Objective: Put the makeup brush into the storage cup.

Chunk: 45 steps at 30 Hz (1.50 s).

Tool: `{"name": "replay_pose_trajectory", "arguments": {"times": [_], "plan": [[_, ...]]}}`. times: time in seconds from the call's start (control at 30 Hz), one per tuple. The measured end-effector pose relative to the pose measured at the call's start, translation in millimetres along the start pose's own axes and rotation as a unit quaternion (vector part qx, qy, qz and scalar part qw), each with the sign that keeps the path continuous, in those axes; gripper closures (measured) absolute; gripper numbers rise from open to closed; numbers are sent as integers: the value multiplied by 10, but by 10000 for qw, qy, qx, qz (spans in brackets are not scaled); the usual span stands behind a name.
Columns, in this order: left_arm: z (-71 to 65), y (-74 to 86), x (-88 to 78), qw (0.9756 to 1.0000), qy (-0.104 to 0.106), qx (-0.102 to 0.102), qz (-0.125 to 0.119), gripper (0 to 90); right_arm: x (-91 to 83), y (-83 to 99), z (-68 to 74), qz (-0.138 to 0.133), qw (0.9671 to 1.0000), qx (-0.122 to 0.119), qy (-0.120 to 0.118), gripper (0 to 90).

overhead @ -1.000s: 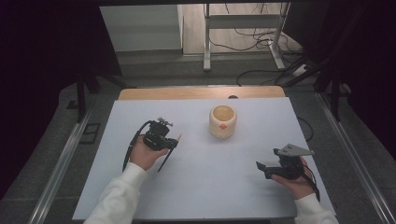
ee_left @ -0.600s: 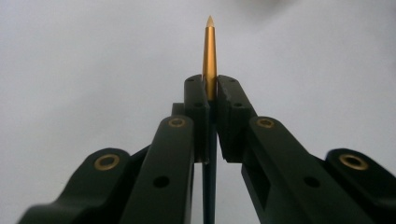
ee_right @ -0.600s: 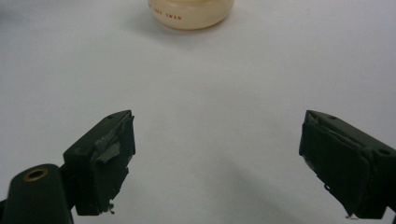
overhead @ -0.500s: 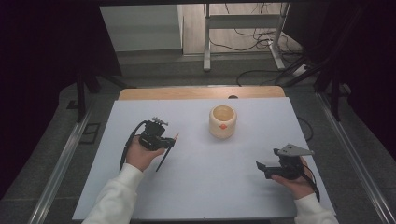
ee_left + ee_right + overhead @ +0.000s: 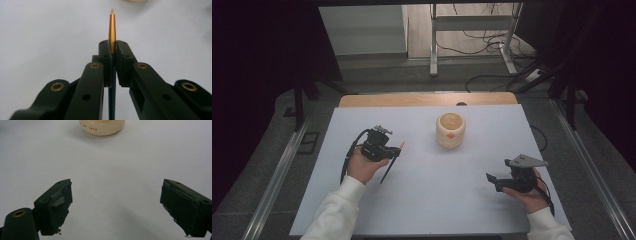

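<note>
Matt white table (image 5: 422,200), glossy cream cup (image 5: 450,130), gold metallic pen (image 5: 112,27)

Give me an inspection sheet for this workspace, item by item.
Surface: pale sheet covering a wooden table, flat.
Job's things: cream cup upright at centre; pen with a gold front and a dark rear.
Clutter: nothing seen.
Grippers: left hand-held gripper shut on the pen; right hand-held gripper open, holding nothing, apart from the cup.
Cables: black cable looping from the left hand-held gripper; loose cables on the floor beyond.
Surroundings: metal stand, dark edges.
</note>
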<state>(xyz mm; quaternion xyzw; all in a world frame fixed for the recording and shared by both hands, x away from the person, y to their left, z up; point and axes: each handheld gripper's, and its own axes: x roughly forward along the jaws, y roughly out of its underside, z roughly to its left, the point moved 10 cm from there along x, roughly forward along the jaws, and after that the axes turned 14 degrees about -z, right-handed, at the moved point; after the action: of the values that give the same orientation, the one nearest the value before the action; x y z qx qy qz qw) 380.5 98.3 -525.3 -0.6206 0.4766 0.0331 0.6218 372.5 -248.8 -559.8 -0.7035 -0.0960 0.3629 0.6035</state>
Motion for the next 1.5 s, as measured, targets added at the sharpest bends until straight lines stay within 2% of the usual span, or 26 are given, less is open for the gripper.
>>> {"name": "replay_pose_trajectory", "arguments": {"times": [0.6, 0.93, 1.23, 1.5], "plan": [[-79, -85, -35, 9996, 132, 23, -259, 838, 1, -16, 28, -43, 9999, 85, -66, 112], [-146, -133, -35, 9989, 302, 65, -358, 837, 9, -20, 47, -51, 9999, 80, -101, 112], [-245, -192, -35, 9967, 597, 36, -545, 837, 14, -20, 59, -44, 9999, 71, -116, 112], [-329, -243, -16, 9949, 745, 87, -673, 837, 17, -22, 71, -44, 9999, 81, -135, 112]]}}
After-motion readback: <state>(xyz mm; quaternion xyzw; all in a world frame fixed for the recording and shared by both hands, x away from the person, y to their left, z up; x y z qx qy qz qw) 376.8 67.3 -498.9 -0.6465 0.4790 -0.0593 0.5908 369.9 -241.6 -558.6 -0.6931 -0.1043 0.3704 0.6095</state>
